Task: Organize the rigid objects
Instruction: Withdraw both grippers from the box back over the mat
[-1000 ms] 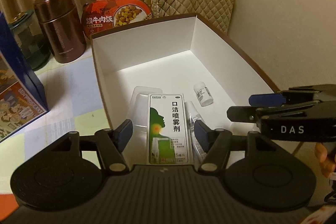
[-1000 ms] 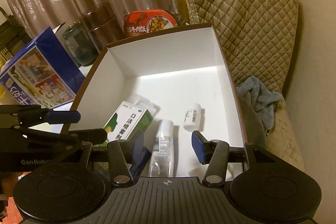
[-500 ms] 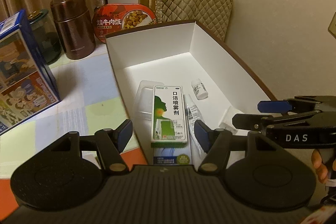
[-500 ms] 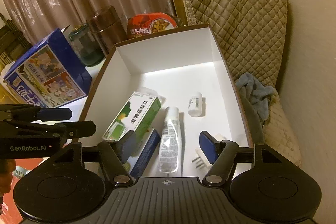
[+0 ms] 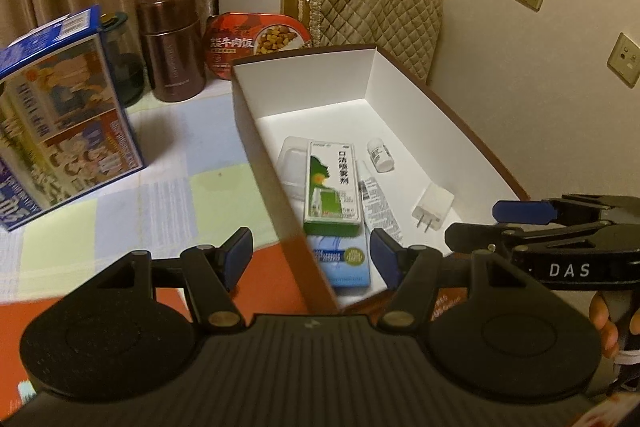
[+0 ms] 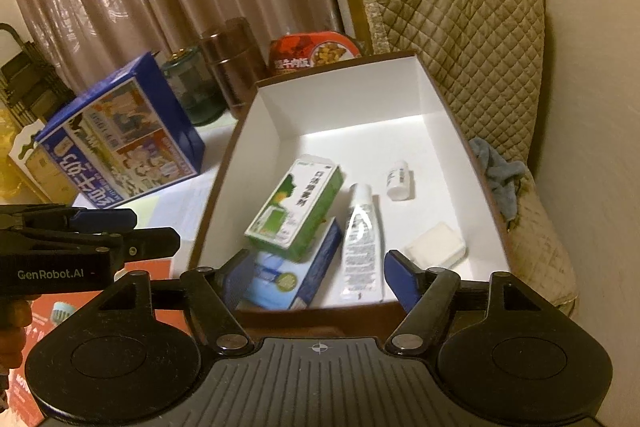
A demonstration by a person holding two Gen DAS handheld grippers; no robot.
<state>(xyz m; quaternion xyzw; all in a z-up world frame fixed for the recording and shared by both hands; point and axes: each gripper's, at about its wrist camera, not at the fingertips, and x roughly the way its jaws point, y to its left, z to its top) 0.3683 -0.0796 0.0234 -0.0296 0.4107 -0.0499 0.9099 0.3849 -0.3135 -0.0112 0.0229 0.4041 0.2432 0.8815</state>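
Left wrist view: the left hand-held gripper (image 5: 310,253) is spread wide and holds nothing, above the near left wall of the white box (image 5: 304,91). Inside lie the green spray carton (image 5: 331,183) on a light blue carton (image 5: 344,261), a tube (image 5: 378,203) just beside it, a small white bottle (image 5: 380,155) at 1 o'clock and a white plug (image 5: 433,207) at 2 o'clock. The right hand-held gripper (image 5: 476,221) enters at 3 o'clock.

Right wrist view: the right hand-held gripper (image 6: 316,281) gapes empty over the box's near edge. The blue printed box (image 6: 120,143) stands on the tabletop (image 6: 176,203) at 10 o'clock.
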